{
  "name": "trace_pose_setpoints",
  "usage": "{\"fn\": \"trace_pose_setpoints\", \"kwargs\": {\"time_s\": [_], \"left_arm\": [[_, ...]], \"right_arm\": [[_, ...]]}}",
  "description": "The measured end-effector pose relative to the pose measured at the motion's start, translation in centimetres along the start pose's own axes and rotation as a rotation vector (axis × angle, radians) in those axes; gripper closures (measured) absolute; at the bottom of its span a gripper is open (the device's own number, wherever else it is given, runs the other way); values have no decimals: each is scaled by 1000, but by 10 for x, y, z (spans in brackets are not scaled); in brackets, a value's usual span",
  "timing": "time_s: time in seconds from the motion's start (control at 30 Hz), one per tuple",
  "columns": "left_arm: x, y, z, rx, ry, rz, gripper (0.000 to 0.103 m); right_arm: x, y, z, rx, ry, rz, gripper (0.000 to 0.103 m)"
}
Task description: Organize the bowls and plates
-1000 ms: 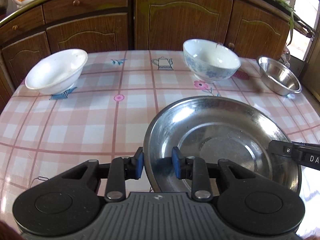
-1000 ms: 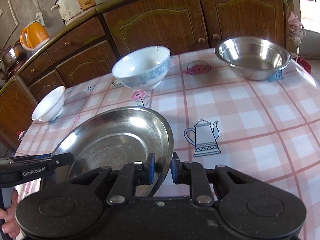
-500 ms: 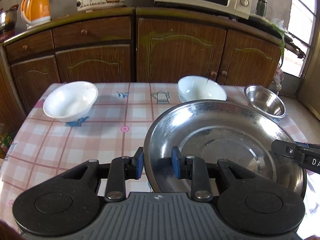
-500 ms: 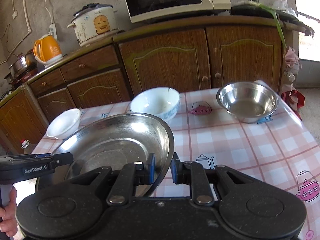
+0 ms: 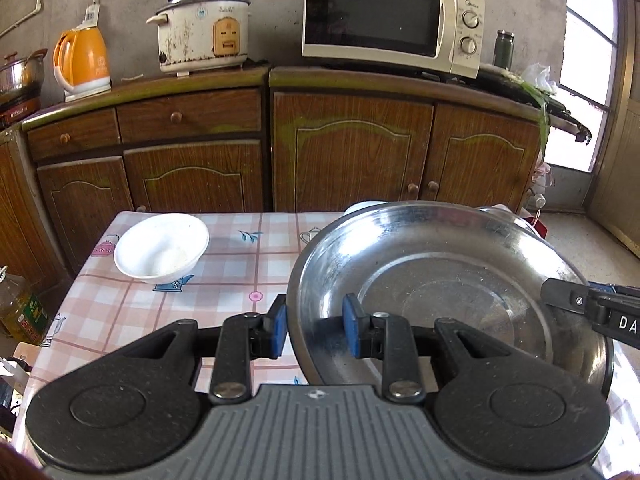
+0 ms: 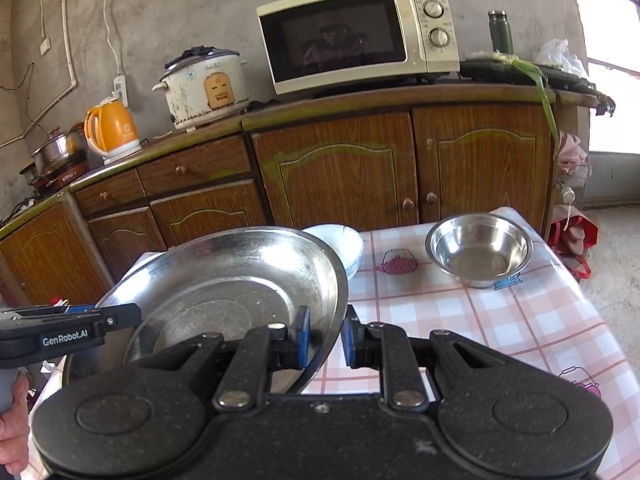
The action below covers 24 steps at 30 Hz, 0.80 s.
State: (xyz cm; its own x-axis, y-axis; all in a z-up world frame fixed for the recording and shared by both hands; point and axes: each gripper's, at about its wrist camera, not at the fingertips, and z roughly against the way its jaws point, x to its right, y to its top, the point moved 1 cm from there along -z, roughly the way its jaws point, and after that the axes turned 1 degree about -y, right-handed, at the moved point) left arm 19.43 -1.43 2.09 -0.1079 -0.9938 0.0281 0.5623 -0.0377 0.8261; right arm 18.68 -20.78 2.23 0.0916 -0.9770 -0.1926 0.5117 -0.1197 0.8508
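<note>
Two hand-held grippers share one load: the left hand-held gripper point(image 5: 314, 324) pinches the near-left rim of the steel plate point(image 5: 440, 280) between its blue pads, and the right hand-held gripper point(image 6: 325, 334) is pressed onto the opposite rim, one pad inside the dish and one outside. The single plate is a wide, shallow, round dish of dull scratched steel with a flat centre and a rolled edge, and it hangs clear above the worktop point(image 5: 224, 280), tilted slightly. Beyond it three bowls can be counted. One plain white bowl point(image 5: 162, 248) sits alone on the left part of the checked cloth, well apart from the plate. One white bowl with blue pattern point(image 6: 340, 246) is mostly hidden behind the plate's far rim; only a sliver shows in the left wrist view. One small steel bowl point(image 6: 480, 250) stands upright near the far right corner of the worktop, plain in the right wrist view but almost wholly covered by the plate in the other. At the lower left edge of the right wrist view, part of a hand point(image 6: 12, 424) grips the other tool's handle, cut off by the frame. Behind, on the cabinets stand one microwave point(image 5: 390, 18), one rice cooker point(image 5: 202, 30) and one orange kettle point(image 5: 84, 60).
</note>
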Motion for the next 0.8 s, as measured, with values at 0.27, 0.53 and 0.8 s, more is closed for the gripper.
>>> {"fn": "trace_pose_setpoints", "kwargs": {"time_s": [0.27,0.53,0.8], "left_arm": [[4,4,25,44,7,-14,75],[9,5,47,84,7,-18,75],[15,3,63,111,5,-22,75]], "right_arm": [[-6,6,28,43,0,6,81],[-10,11,57,85,-2,15,81],[-10,10,80,112,-1,13,81]]}}
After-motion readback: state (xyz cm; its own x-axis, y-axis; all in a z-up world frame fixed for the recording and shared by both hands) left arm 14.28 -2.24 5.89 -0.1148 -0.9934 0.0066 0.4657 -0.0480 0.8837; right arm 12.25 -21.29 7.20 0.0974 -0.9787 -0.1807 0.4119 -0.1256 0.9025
